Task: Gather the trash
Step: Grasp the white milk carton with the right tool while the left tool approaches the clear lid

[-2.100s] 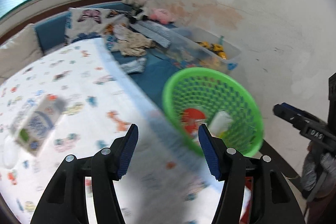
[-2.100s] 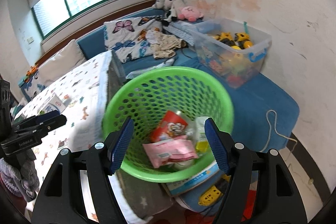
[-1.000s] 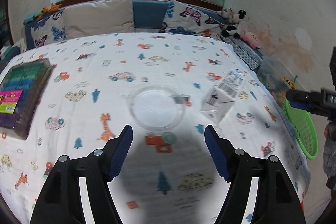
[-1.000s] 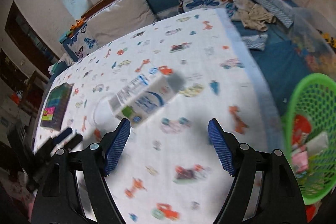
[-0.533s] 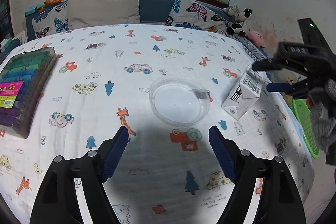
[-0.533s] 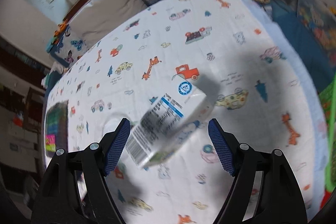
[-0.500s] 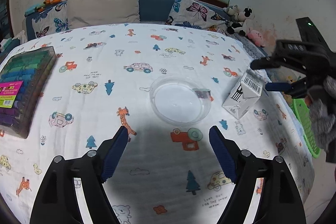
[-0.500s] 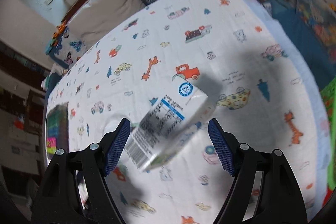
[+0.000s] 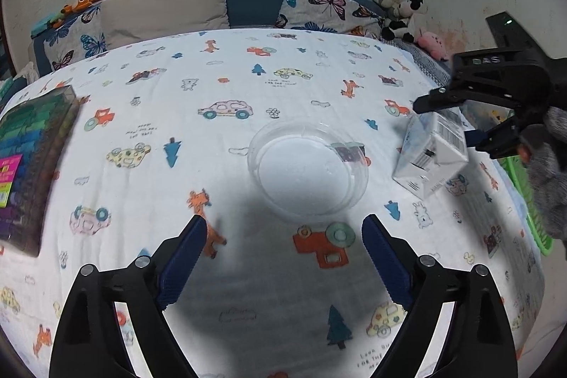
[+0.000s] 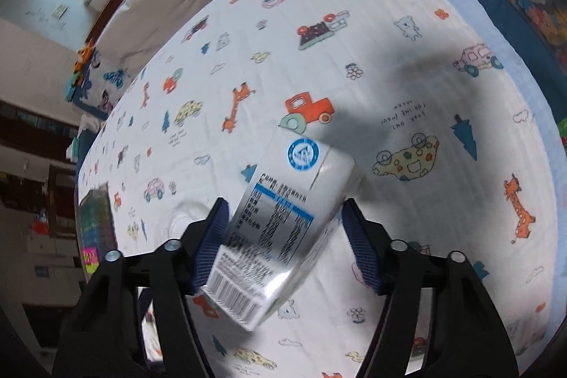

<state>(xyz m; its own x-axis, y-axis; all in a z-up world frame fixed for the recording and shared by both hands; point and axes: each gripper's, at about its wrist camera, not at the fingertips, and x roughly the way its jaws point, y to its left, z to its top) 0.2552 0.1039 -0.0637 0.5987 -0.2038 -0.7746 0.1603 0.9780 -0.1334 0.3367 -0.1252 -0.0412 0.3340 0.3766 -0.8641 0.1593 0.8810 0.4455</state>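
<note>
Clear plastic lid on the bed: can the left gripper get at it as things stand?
Probably yes. The left gripper is opening, nothing between its fingers, and the lid lies just ahead on bare sheet. The carton sits off to its side.

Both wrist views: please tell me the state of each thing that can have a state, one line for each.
left gripper: jaws opening, nothing between them, above the cloth.
right gripper: jaws closing around the carton; left pad touches it, right pad apart.
milk carton: lying on its side on the cloth.
clear plastic lid: lying flat, untouched.
green basket: beside the bed edge, mostly hidden.
</note>
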